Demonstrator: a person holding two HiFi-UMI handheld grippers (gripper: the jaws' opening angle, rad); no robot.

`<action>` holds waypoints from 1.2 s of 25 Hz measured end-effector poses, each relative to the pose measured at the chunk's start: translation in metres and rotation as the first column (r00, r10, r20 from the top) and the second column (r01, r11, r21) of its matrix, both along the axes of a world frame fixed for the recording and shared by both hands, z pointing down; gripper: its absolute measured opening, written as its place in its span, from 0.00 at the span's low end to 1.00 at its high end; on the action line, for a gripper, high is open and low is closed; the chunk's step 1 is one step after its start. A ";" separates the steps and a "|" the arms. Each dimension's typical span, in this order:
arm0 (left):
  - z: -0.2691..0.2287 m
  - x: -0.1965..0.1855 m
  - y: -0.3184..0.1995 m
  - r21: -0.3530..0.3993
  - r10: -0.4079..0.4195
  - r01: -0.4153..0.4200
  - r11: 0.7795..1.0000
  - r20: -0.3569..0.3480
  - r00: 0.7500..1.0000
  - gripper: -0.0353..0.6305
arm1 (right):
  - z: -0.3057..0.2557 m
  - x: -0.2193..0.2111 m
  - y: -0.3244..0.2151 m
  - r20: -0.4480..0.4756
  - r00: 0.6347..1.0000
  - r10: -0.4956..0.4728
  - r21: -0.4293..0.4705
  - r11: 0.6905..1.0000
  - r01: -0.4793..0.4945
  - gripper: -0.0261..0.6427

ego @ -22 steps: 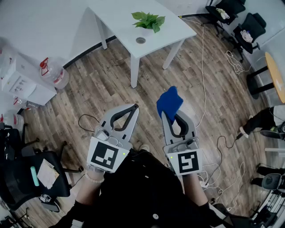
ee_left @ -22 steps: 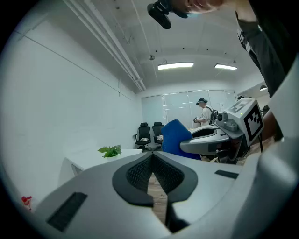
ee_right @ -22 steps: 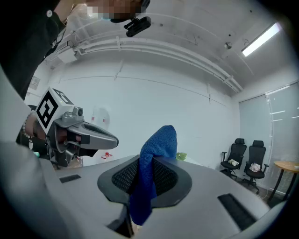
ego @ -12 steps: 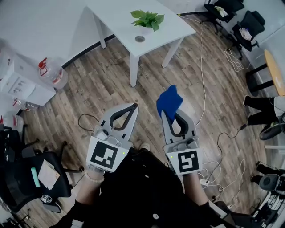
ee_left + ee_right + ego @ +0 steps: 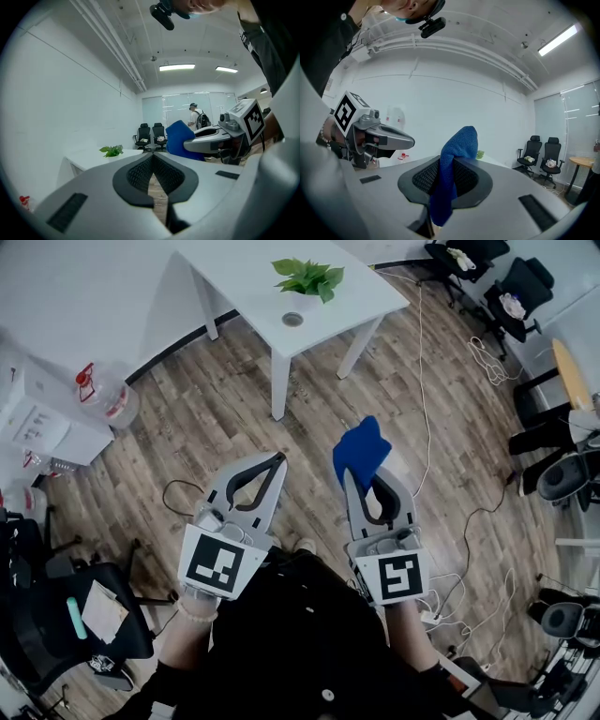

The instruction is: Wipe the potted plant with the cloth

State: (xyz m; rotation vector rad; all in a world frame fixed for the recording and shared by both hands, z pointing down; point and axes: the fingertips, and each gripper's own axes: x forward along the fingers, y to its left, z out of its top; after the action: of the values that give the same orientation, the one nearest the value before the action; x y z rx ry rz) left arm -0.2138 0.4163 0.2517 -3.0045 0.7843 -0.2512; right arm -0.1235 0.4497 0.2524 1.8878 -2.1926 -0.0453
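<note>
One potted plant (image 5: 307, 277) with green leaves stands on a white table (image 5: 244, 273), just behind a round cable port (image 5: 293, 321) set in the tabletop. The plant is well apart from both grippers, and nothing touches it. In the left gripper view it (image 5: 111, 150) shows small on the far tabletop.

The blue cloth (image 5: 361, 451) is off the table, gripped by the right gripper (image 5: 356, 482). In the right gripper view the jaws are clenched on the cloth (image 5: 454, 159): it runs between the ribbed pads (image 5: 466, 180), a bunched end rises past the tips and a shorter end hangs below.

The left gripper (image 5: 279, 457) is held beside the right one, both aimed towards the table over the wood-plank floor (image 5: 216, 418). Its jaws (image 5: 152, 157) are pressed together with nothing between them.

A clear water jug (image 5: 108, 395) with a red handle stands by the wall to the left. Black office chairs (image 5: 511, 301) stand at the upper right. A white cable (image 5: 424, 381) trails across the floor to the right of the table.
</note>
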 end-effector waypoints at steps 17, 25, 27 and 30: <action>0.005 -0.023 -0.017 0.003 0.072 -0.072 0.997 -0.019 0.997 0.07 | 0.008 -0.024 0.003 -0.010 0.996 0.094 -0.006 0.996 -0.094 0.17; 0.008 -0.017 -0.020 0.009 0.083 -0.083 0.996 -0.013 0.996 0.07 | 0.014 -0.006 0.008 -0.005 0.989 0.151 -0.021 0.988 -0.151 0.17; 0.010 -0.014 -0.025 0.002 0.073 -0.073 0.997 -0.013 0.997 0.07 | 0.015 -0.002 0.002 -0.005 0.990 0.142 -0.022 0.990 -0.142 0.17; 0.012 -0.007 -0.034 -0.001 0.055 -0.055 0.998 -0.005 0.998 0.07 | 0.016 0.008 -0.011 -0.005 0.992 0.125 -0.019 0.992 -0.125 0.17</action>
State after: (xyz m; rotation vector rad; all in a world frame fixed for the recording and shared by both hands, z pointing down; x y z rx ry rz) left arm -0.2208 0.3823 0.2634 -3.0236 0.7006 -0.2423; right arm -0.1156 0.4384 0.2681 2.0087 -2.0599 -0.0053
